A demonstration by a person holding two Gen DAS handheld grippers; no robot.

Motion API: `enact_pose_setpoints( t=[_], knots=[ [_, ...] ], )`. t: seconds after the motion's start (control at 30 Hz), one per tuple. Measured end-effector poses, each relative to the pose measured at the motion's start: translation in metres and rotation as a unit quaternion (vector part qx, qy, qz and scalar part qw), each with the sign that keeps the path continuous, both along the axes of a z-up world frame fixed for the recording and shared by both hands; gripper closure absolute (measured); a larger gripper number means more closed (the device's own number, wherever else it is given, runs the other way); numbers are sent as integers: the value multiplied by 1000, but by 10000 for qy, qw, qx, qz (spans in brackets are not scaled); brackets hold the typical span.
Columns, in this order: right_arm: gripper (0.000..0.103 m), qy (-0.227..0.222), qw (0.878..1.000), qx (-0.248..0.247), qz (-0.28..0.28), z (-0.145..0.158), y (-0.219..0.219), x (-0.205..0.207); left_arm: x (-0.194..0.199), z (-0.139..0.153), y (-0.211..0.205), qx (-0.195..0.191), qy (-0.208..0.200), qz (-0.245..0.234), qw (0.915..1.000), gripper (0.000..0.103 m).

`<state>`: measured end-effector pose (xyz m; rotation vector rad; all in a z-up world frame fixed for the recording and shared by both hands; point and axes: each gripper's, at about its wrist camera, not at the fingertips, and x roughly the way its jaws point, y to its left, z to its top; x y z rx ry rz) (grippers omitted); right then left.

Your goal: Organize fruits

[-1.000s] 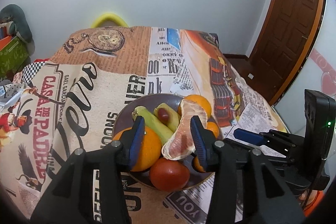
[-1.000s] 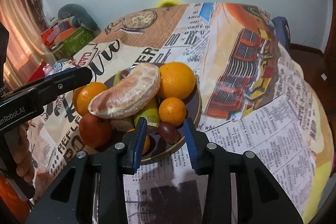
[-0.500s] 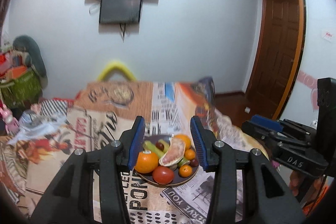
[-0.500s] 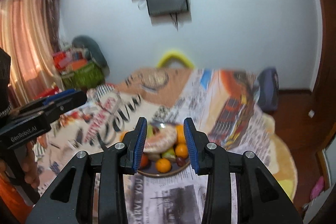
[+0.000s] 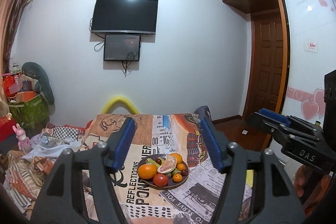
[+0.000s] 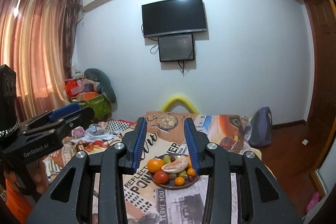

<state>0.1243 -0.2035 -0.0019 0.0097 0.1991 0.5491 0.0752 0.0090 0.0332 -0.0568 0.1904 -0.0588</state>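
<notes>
A dark plate (image 5: 147, 181) on the printed cloth carries the fruit: a big orange (image 5: 147, 170), a red tomato (image 5: 160, 179), a peeled citrus segment (image 5: 167, 164), green bananas (image 5: 152, 161) and small mandarins (image 5: 177, 177). The plate (image 6: 168, 186) shows in the right wrist view too. My left gripper (image 5: 166, 122) hangs well back from the plate and above it, its jaws opening with nothing between them. My right gripper (image 6: 164, 120) is equally far back, jaws also opening and empty. Each gripper appears at the edge of the other's view, held by a hand.
The printed cloth (image 5: 136, 198) covers a bed-like surface. Clothes and toys (image 5: 48, 142) lie at the left, boxes (image 6: 92, 98) in the corner. At the far end are a yellow foam arch (image 5: 118, 101) and a backpack (image 6: 260, 129). A wooden door (image 5: 268, 68) stands at the right.
Both grippers have drawn back and up from right over the plate, and the views have levelled onto the far wall. Both pairs of jaws stand wider apart than before.
</notes>
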Motion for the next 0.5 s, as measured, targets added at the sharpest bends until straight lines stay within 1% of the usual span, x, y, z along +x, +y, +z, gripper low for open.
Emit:
enact_pose_setpoints(
  t=[0.03, 0.07, 0.1, 0.13, 0.23, 0.3, 0.37, 0.43, 0.5],
  knots=[
    [59, -34, 10000, 21, -41, 0, -1, -4, -3, 0, 0, -12, -7, 9, 10000, 36],
    [51, -72, 9999, 38, -86, -2, 0, -5, -6, 0, 0, -22, 0, 3, 10000, 32],
    [46, -126, 9998, 56, -141, -3, 0, -8, -8, -1, 0, -31, 17, 5, 10000, 31],
    [45, -152, 9997, 61, -176, -4, 0, -10, -11, 0, -1, -30, 20, 16, 10000, 27],
    [33, -188, 9994, 87, -272, -4, -1, -15, -15, -1, -4, 12, -9, 60, 10000, 19],
    [23, -230, 9991, 107, -333, -5, -1, -18, -17, -3, -5, 42, -34, 91, 9999, 14],
    [18, -251, 9988, 101, -396, -5, -1, -20, -18, -3, -5, 45, -55, 122, 9999, 8],
    [16, -259, 9986, 86, -459, -7, -2, -22, -21, -4, -5, 31, -67, 143, 9999, 6],
    [9, -259, 9983, 93, -510, -7, -3, -23, -22, -5, -6, 33, -54, 141, 9999, 5]
  ],
)
